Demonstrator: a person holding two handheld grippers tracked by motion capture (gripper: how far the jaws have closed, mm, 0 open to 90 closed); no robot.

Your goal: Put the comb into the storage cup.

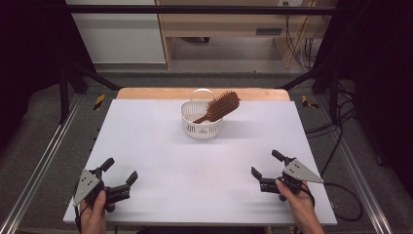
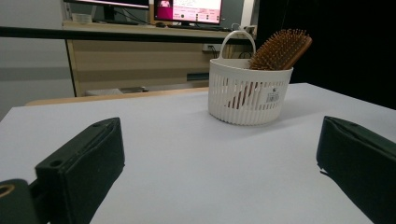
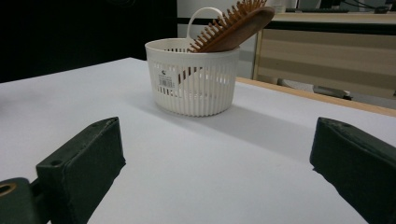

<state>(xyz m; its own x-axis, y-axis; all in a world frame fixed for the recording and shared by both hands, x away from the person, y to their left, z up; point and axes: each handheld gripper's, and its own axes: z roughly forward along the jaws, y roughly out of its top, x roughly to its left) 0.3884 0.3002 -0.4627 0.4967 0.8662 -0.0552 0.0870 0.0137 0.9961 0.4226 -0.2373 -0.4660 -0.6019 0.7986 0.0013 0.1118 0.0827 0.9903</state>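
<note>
Two hand-held black two-jaw grippers sit closest to the high camera, at the near edge of the white table top (image 1: 160, 161). On the person's left, the left gripper (image 1: 120, 171) is held by the left hand (image 1: 92, 214) near the table's front left corner, with its grey three-cornered plate facing up and its jaws spread wide with nothing between them. In the left gripper view the same two dark jaws rise from the bottom corners, far apart, with bare white surface between them. On the other side, the right gripper (image 1: 265, 164) is held by the right hand (image 1: 298, 201) near the front right corner, a black cable trailing off behind it. Its jaws are likewise spread apart and hold nothing; the right gripper view shows them at the bottom corners, with open table between.

Well apart from both grippers, toward the far middle of the table, stands a small round white plastic basket with slotted walls and a hoop handle (image 1: 201, 127). It stands upright, with a small label on its wall. A brown wooden paddle hairbrush (image 1: 221, 106) rests in it at a tilt: its handle goes down into the basket, and its bristled head leans out over the rim, toward the right in the high view. Beyond the white top, a strip of the wooden table edge (image 1: 146, 93) shows, and farther back a pale wooden desk (image 2: 135, 56) carries a lit monitor (image 2: 189, 9).
</note>
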